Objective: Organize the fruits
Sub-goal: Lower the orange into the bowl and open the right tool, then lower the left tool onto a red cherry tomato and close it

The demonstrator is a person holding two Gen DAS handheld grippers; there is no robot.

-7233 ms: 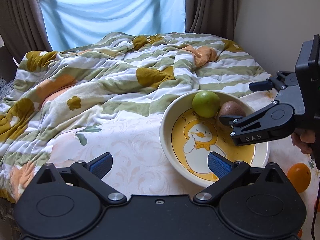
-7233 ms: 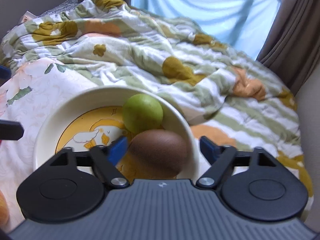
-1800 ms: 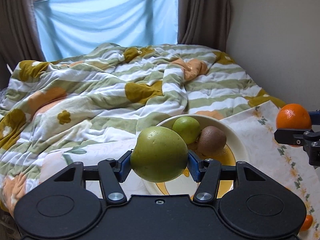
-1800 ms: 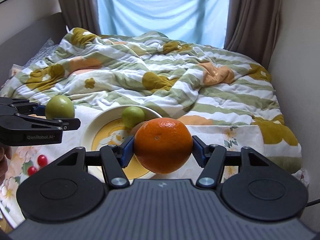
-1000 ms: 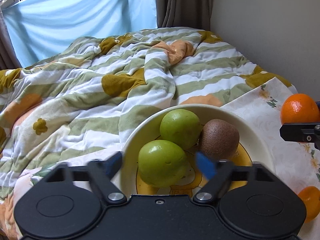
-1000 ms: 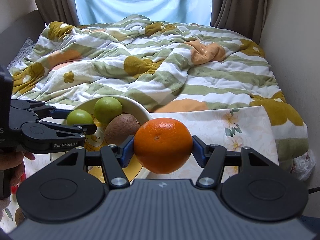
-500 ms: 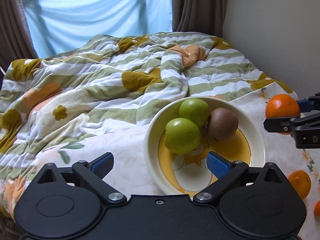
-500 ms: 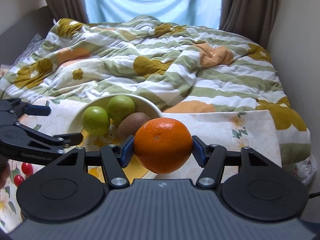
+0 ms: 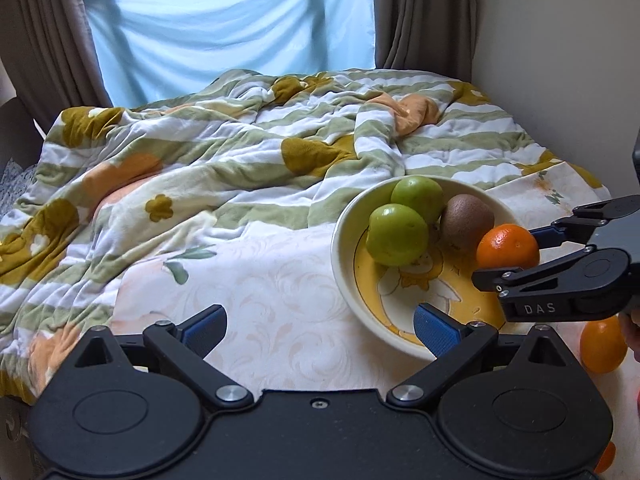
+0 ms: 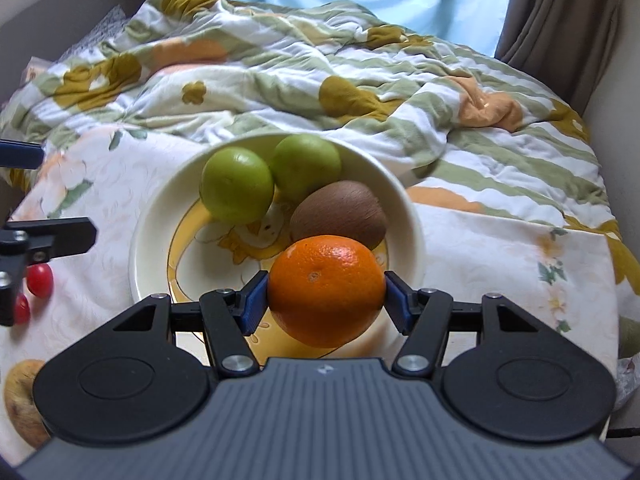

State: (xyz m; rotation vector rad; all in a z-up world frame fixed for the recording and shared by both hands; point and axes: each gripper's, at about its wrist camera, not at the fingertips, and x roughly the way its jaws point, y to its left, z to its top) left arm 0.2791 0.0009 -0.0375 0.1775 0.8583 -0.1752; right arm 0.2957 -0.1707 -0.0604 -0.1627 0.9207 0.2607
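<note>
Soft floral bedding (image 9: 256, 292) under the bowl (image 10: 160, 208) gives an unstable base. Left gripper (image 9: 320, 328) hangs empty, jaws spread wide, left of the bowl. Right gripper (image 10: 324, 300) clamps the orange (image 10: 326, 290) over the near rim, kiwi (image 10: 338, 210) just ahead; early release risks rolling onto the bedding or tipping the bowl.

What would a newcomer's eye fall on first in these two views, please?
The bright orange clamped in the right gripper, poised over the near side of the cream bowl. Next, the two green fruits and brown kiwi inside that bowl, against the rumpled striped blanket behind.
</note>
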